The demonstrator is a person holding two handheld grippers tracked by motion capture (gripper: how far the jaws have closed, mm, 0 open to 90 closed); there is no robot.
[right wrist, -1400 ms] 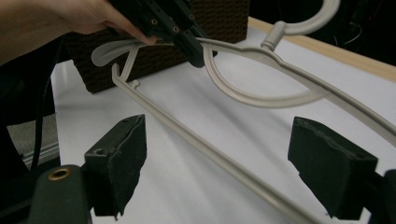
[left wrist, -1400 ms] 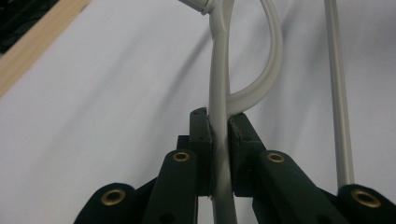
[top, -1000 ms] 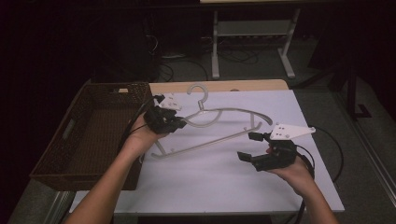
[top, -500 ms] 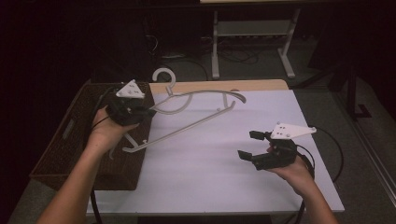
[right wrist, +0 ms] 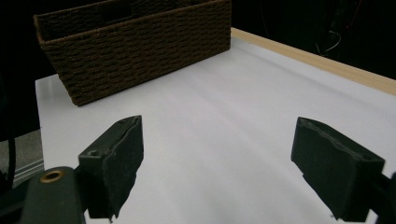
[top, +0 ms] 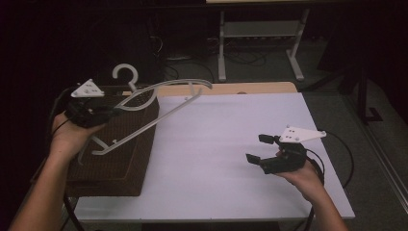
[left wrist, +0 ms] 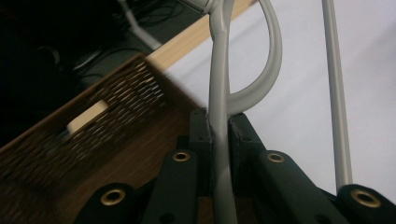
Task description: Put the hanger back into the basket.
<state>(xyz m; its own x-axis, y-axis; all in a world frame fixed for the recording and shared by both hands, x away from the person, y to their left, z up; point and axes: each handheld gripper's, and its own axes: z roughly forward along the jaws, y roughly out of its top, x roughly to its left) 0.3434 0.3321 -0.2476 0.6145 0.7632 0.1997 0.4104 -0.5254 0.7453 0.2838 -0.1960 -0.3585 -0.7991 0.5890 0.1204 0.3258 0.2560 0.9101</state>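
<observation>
Grey plastic hanger point(top: 159, 103), clenched in my left gripper point(top: 103, 111), hangs over the wicker basket point(top: 120, 168) at nine o'clock, its arm pinched squarely between the pads point(left wrist: 201, 135), so I'd lower it level while my right gripper point(right wrist: 217, 158) gapes idle.

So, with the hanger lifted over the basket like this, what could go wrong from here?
The left claw pinches only one thin arm of the hanger, so the hanger could swivel or slip in that narrow grip. Its long lower bar reaches past the basket rim over the table and might catch the rim when lowered. The right claw is open and apart, giving no support.
</observation>
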